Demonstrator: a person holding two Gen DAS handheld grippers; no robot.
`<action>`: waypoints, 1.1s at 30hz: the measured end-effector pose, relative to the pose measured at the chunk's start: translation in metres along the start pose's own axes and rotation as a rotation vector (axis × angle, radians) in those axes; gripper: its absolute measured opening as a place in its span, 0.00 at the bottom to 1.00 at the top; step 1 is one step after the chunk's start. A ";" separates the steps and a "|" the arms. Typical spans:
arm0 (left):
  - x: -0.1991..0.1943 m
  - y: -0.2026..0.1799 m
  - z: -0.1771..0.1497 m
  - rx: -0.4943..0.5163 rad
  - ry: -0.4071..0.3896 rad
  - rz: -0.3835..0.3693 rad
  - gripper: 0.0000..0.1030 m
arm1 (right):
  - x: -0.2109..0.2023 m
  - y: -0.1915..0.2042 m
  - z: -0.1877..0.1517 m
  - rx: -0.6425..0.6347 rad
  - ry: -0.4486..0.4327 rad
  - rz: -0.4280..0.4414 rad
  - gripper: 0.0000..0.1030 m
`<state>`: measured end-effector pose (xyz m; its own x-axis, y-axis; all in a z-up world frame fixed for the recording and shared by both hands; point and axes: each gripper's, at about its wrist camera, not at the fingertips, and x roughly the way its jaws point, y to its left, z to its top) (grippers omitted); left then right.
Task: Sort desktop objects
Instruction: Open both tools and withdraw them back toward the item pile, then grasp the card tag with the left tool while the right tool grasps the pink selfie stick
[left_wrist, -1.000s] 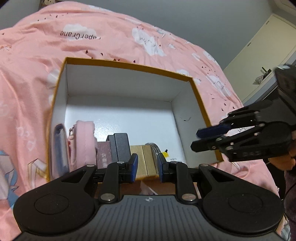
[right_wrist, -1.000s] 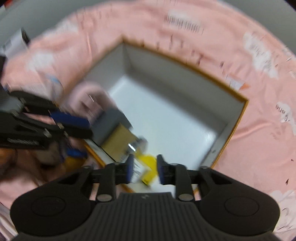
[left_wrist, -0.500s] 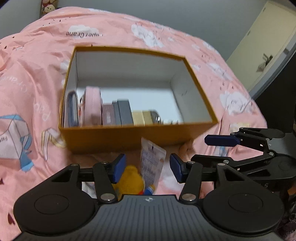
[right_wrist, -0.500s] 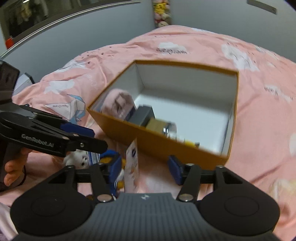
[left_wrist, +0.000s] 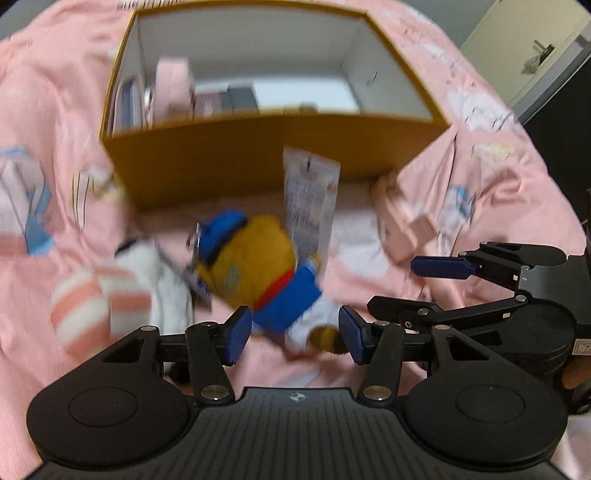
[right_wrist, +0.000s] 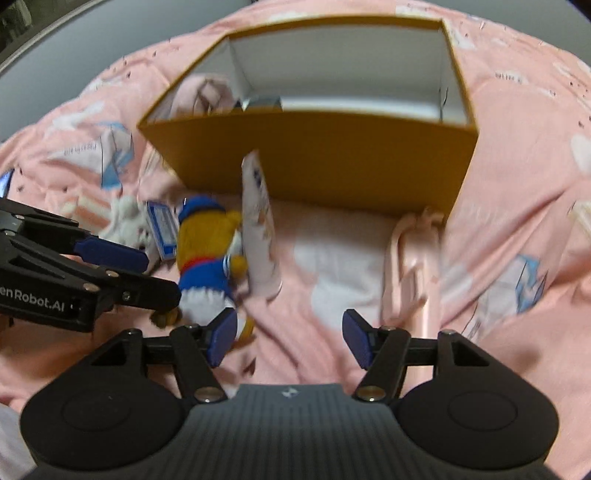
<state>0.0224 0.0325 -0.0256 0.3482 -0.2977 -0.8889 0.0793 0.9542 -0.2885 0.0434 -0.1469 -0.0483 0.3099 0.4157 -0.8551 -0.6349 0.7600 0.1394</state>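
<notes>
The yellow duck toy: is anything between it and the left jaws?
Nothing visible blocks it. The left gripper is open right above the yellow duck toy. A white packet leans on the toy's far side, against the orange box.

Both wrist cams sitting close above bedding, looking steeply down; sharing orange box (left_wrist: 266, 155) (right_wrist: 325, 158), plush toy (left_wrist: 255, 258) (right_wrist: 203, 251).

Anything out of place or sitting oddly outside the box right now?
Yes. A flat white packet stands on edge, leaning on the yellow plush toy in front of the orange box, so it could tip. A white plush, a small blue-edged card and a pink pouch also lie loose on the bedspread.
</notes>
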 end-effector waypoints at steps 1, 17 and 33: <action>0.002 0.002 -0.003 -0.012 0.018 -0.010 0.59 | 0.002 0.003 -0.003 -0.010 0.010 -0.005 0.63; -0.016 0.020 0.002 -0.131 -0.129 -0.026 0.59 | -0.017 0.006 0.019 -0.046 -0.156 -0.004 0.63; -0.003 -0.019 0.059 -0.083 -0.217 -0.035 0.57 | -0.008 -0.053 0.017 0.144 -0.080 -0.173 0.45</action>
<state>0.0749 0.0171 0.0039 0.5402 -0.3089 -0.7828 0.0209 0.9349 -0.3544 0.0864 -0.1818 -0.0409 0.4640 0.3070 -0.8309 -0.4614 0.8845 0.0692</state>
